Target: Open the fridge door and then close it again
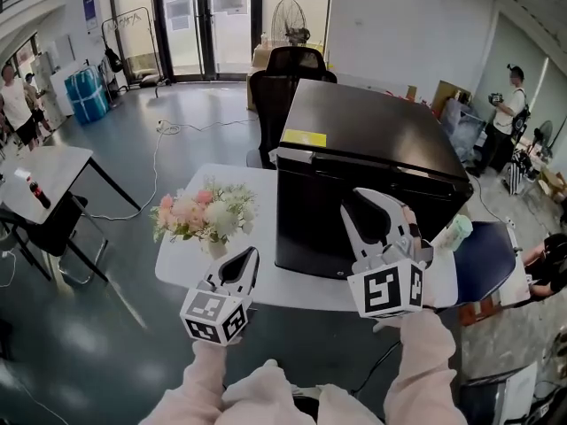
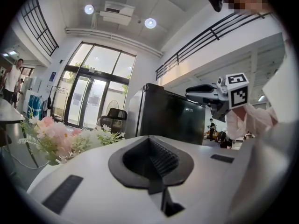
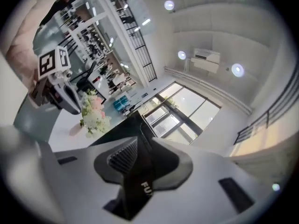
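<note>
The black mini fridge point(image 1: 372, 144) stands on a white table point(image 1: 186, 268), and from above its door looks closed or nearly so. My right gripper point(image 1: 370, 200) is at the right part of the fridge's front face. In the right gripper view, a black edge of the fridge door point(image 3: 135, 171) runs between the jaws of the right gripper point(image 3: 140, 155) and fills the gap. My left gripper point(image 1: 248, 257) hangs over the table's front edge, left of the fridge, with its jaws together on nothing. The left gripper view shows the fridge point(image 2: 168, 115) ahead and the right gripper point(image 2: 198, 93) raised beside it.
A vase of pink and white flowers point(image 1: 204, 215) stands on the table just left of the fridge, near the left gripper. A black office chair point(image 1: 283, 82) is behind the table. A pale green cup point(image 1: 456, 233) sits at the table's right end. People stand far off.
</note>
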Demonstrator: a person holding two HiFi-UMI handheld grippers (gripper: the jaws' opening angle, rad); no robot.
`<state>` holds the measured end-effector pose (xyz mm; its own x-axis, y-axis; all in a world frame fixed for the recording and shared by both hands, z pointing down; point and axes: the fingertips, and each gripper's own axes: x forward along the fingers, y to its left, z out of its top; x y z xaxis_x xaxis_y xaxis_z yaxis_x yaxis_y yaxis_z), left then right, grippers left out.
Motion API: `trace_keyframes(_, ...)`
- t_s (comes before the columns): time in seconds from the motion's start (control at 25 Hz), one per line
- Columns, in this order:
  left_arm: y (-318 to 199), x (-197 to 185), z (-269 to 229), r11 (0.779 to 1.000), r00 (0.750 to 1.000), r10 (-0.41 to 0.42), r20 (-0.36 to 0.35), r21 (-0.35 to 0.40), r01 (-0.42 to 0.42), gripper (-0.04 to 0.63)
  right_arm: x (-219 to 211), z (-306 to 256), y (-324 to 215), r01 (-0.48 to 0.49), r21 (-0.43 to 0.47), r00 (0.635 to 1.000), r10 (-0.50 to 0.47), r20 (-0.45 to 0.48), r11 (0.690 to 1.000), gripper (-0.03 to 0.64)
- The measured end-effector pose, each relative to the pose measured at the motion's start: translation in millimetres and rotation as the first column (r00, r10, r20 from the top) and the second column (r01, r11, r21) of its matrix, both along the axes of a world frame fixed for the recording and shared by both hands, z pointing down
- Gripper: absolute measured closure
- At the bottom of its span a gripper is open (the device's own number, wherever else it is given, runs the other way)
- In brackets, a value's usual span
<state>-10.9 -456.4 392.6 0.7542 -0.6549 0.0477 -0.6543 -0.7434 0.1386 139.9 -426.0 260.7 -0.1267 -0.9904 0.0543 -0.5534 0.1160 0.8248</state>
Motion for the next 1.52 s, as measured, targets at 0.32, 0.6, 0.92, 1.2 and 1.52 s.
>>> trace_keyframes(0.32, 13, 14, 1, 1.0, 1.0, 0.011, 0.004, 0.001, -0.011, 0.584, 14, 34, 35, 0.076, 0.015, 0.844, -0.072, 0.532, 0.997, 0.58)
trace_keyframes(0.6, 23, 16, 7, 1.0, 1.0, -0.003, 0.003, -0.008, 0.003, 0.584, 14, 85, 60, 0.114, -0.053, 0.669, -0.037, 0.742, 0.992, 0.611)
trace_keyframes(0.92, 30, 14, 11, 1.0, 1.0, -0.019, 0.004, -0.014, 0.019, 0.584, 6, 122, 72, 0.132, -0.104, 0.576, 0.009, 0.817, 0.986, 0.611)
trace_keyframes(1.2, 30, 15, 15, 1.0, 1.0, -0.022, 0.005, -0.021, 0.022, 0.584, 5, 132, 72, 0.14, -0.117, 0.568, 0.017, 0.823, 0.983, 0.611)
trace_keyframes(1.52, 30, 19, 16, 1.0, 1.0, -0.019, 0.007, -0.023, 0.019, 0.584, 8, 135, 73, 0.145, -0.124, 0.569, 0.02, 0.822, 0.982, 0.611)
